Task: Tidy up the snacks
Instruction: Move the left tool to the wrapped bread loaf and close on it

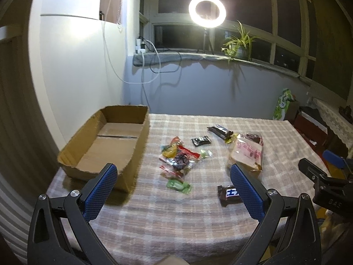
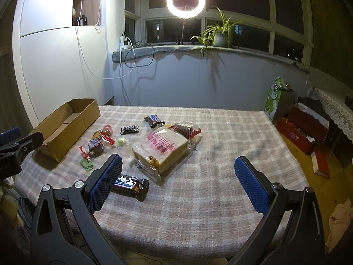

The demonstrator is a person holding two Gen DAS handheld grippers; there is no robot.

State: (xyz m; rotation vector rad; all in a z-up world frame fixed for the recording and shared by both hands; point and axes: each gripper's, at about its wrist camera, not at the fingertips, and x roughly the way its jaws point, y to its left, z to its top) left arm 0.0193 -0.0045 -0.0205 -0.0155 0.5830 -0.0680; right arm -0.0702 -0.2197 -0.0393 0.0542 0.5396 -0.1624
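Both grippers, left (image 1: 174, 184) and right (image 2: 177, 182), spread wide, nothing held. Snacks (image 1: 178, 159) loose mid-table, cardboard box (image 1: 92, 152) empty at left. Crinkly wrappers could slip; bread bag (image 2: 162, 149) might squash if clamped hard.

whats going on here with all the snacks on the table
A person holds two grippers over a checked table, both with jaws open and empty. Snacks lie loose: a bread pack, a chocolate bar, small candies. The cardboard box at the left has nothing in it, so sorting hasn't started.
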